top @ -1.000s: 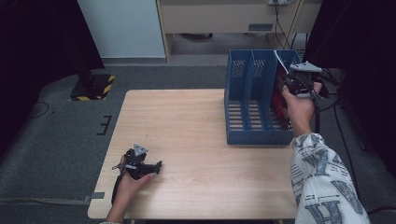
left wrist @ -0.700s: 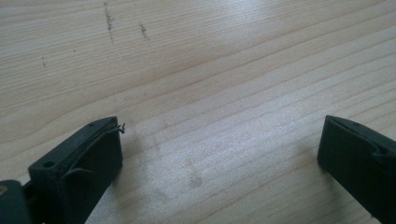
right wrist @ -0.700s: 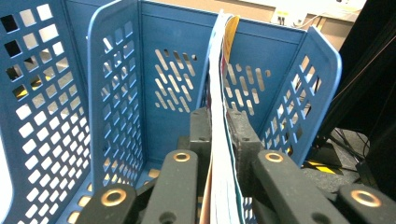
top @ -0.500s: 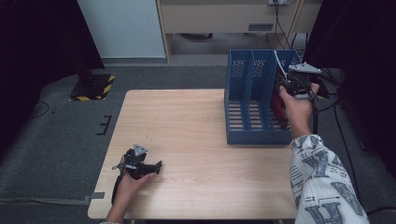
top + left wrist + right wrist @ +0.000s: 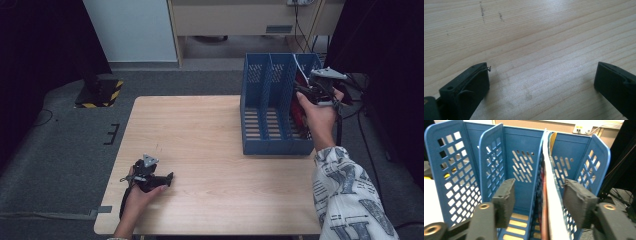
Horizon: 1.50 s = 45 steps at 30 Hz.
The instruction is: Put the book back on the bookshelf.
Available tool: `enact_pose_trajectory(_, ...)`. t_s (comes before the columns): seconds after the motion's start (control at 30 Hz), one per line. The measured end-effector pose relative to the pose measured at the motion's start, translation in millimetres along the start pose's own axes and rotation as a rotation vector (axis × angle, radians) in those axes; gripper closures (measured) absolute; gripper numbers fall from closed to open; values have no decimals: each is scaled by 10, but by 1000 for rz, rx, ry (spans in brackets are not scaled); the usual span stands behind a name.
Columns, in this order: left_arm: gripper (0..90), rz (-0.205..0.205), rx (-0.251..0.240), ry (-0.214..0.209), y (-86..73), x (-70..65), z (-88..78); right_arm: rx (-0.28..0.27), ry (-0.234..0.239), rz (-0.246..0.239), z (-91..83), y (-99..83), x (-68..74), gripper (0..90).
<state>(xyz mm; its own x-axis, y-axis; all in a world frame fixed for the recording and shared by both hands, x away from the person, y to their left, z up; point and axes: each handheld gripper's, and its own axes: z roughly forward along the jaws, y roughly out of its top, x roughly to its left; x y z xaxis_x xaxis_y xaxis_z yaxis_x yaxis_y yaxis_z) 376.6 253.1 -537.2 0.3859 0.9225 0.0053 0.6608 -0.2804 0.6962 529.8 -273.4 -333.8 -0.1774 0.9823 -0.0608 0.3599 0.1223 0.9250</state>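
Observation:
A blue file rack with three compartments stands at the right of the wooden table. A thin red and white magazine stands upright in its right compartment. My right gripper hangs over that end of the rack. Its jaws have just been opening and now stand open on either side of the magazine and the divider beside it, with no pad pressing on them. My left gripper rests low on the table near the front left, open, with bare wood between its jaws.
The rack's left and middle compartments hold nothing. A yellow and black striped block lies on the grey floor beyond the table's left corner. Cables trail on the floor to the right of the table.
The right gripper's jaws have come apart and let go of the magazine in the rack. Both hands have stayed where they were.

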Motion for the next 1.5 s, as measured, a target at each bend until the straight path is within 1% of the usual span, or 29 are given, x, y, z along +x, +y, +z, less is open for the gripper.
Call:
enact_pose_trajectory(0.13, 0, 0, 0, 0, 0, 0, 0, -22, 4, -4, -34, -23, 30, 332)
enact_pose_trajectory(0.23, 0, 0, 0, 0, 0, 0, 0, -19, 1, -9, -48, -51, 21, 283)
enact_pose_trajectory(0.33, 0, 0, 0, 0, 0, 0, 0, -21, -3, 2, -58, -66, -3, 237)
enact_pose_trajectory(0.47, 0, 0, 0, 0, 0, -1, 0, -24, 12, 2, -86, -75, -24, 190)
enact_pose_trajectory(0.53, 0, 0, 0, 0, 0, -1, 0, -28, 24, 10, -102, -82, -29, 170)
enact_pose_trajectory(0.6, 0, 0, 0, 0, 0, -1, 0, -23, 33, 4, -123, -87, -41, 143)
enact_pose_trajectory(0.7, 0, 0, 0, 0, 1, -1, 1, -20, 37, 3, -147, -90, -50, 126)
enact_pose_trajectory(0.8, 0, 0, 0, 0, 1, -1, 1, -34, 44, 14, -176, -98, -59, 114)
enact_pose_trajectory(0.97, 0, 0, 0, 0, 1, -1, 1, -54, 57, 17, -226, -112, -62, 95)
enact_pose_trajectory(1.4, 0, -2, 0, 1, 1, -3, 2, -51, 71, -19, -321, -182, -55, 71)
enact_pose_trajectory(1.5, 0, -1, 0, 0, 1, -3, 2, -52, 70, -18, -318, -190, -47, 72)
